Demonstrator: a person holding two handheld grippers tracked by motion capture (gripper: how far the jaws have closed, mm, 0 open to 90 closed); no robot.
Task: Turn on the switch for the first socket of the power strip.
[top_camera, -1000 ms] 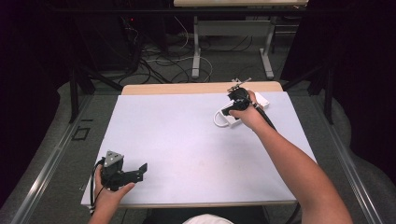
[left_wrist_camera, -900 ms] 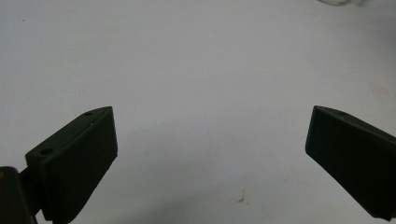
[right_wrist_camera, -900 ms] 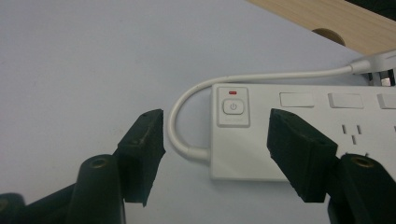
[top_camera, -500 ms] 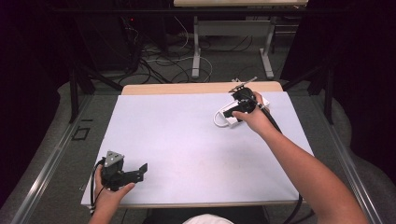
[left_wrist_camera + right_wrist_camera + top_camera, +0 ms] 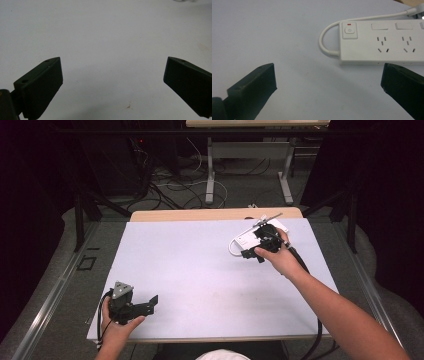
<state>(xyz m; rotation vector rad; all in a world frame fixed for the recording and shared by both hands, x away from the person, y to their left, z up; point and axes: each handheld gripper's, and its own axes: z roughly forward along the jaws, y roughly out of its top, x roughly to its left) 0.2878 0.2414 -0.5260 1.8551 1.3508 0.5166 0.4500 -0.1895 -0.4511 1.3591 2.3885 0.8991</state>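
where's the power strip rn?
High view: power strip lies at the table's far right, partly under the right gripper, whose open jaws hold nothing.

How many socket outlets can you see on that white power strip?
2 full ones on the power strip: the first outlet just right of the power button, the second outlet farther right. The strip runs past the picture's edge, so more may be hidden.
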